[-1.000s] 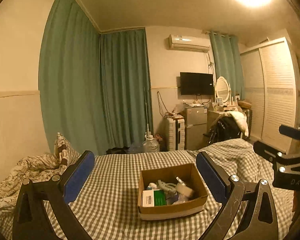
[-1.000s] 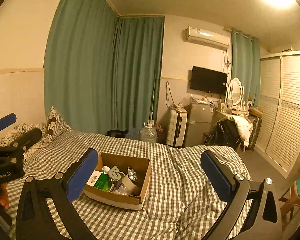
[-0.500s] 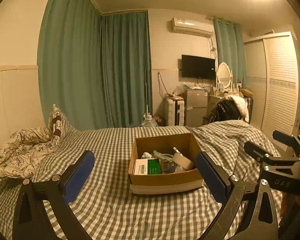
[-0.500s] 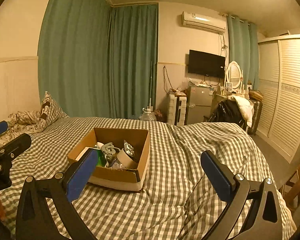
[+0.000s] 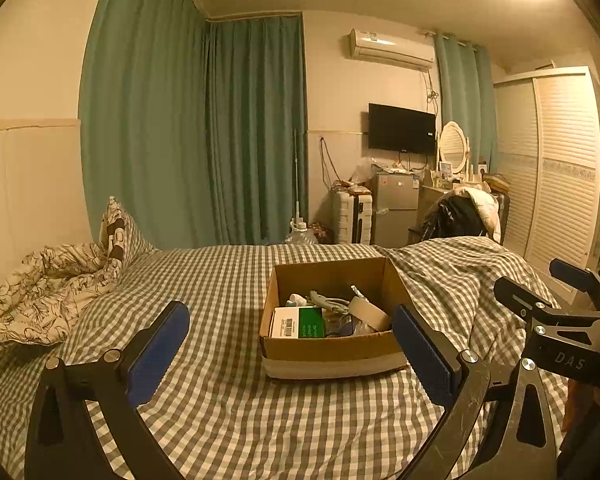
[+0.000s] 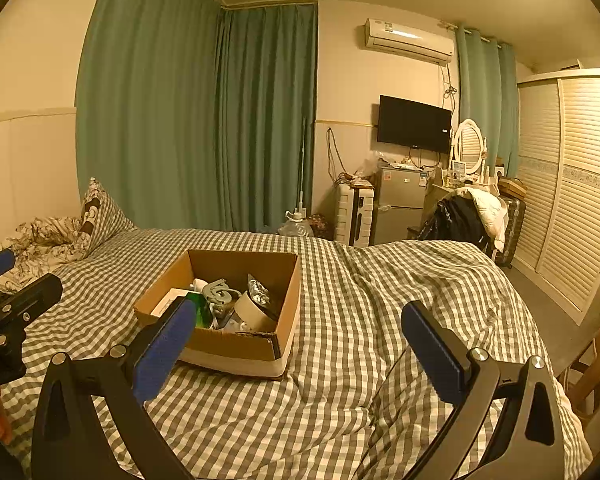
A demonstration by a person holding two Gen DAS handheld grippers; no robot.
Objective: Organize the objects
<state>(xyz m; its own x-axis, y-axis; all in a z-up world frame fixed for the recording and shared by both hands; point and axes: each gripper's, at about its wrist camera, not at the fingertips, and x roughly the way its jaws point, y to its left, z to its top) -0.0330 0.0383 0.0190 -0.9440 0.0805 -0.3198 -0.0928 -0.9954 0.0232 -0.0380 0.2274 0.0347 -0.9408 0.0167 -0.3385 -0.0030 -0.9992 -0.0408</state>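
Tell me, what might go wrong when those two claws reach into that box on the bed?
1. The cardboard box sits on a soft, wrinkled checked blanket, so a push from either open gripper could tip or slide it.
2. The items inside lie jumbled together: the tape roll rests against a grey cable and the green-and-white carton. Pulling one may drag another.
3. The left gripper and right gripper are close together and could collide.

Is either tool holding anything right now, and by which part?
Nothing is held. The left tool and the right tool are both open and empty above the checked bedcover, short of the cardboard box.
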